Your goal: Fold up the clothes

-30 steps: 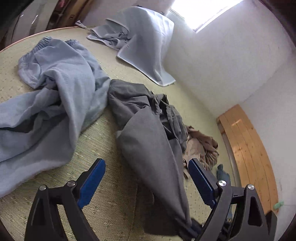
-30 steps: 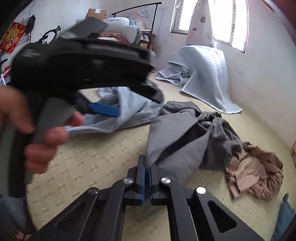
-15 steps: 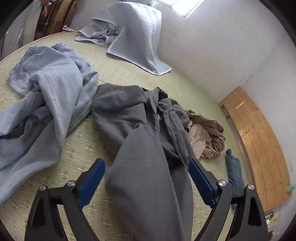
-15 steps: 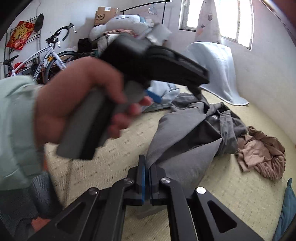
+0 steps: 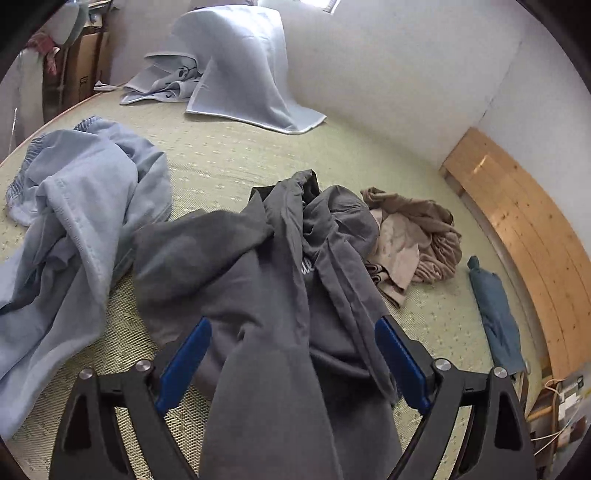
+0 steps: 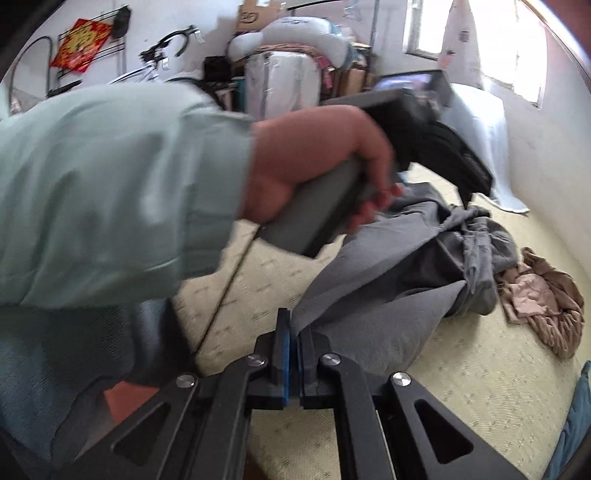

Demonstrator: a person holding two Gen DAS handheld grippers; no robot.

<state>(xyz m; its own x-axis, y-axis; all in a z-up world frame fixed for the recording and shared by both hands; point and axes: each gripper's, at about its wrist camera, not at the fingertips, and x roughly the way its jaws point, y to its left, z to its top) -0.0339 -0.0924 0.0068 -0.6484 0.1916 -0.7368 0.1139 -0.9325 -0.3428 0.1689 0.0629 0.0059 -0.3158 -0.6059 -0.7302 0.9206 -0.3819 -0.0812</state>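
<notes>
Left wrist view: the left tongs [image 5: 291, 363] are closing but still wide apart, straddling the grey garment [image 5: 266, 280], pads not pressing it. The garment, earlier toward 3 o'clock, now fills 6 o'clock. Right wrist view: the right tongs [image 6: 293, 347] stay clamped on the garment's edge [image 6: 373, 295]; the hand [image 6: 317, 162] has swung from 9 toward 12 o'clock.

We see a lived-in home bedroom used partly for storage. A bed with a woven mat [image 5: 229, 162] carries loose clothes: blue trousers [image 5: 74, 221], a grey garment [image 5: 258, 280], a tan one [image 5: 413, 240]. A wooden headboard [image 5: 517, 236], a window [image 6: 517, 44], a bicycle [image 6: 162, 59], a cardboard box [image 6: 258, 14] and a red wall hanging [image 6: 83, 44] surround it.
</notes>
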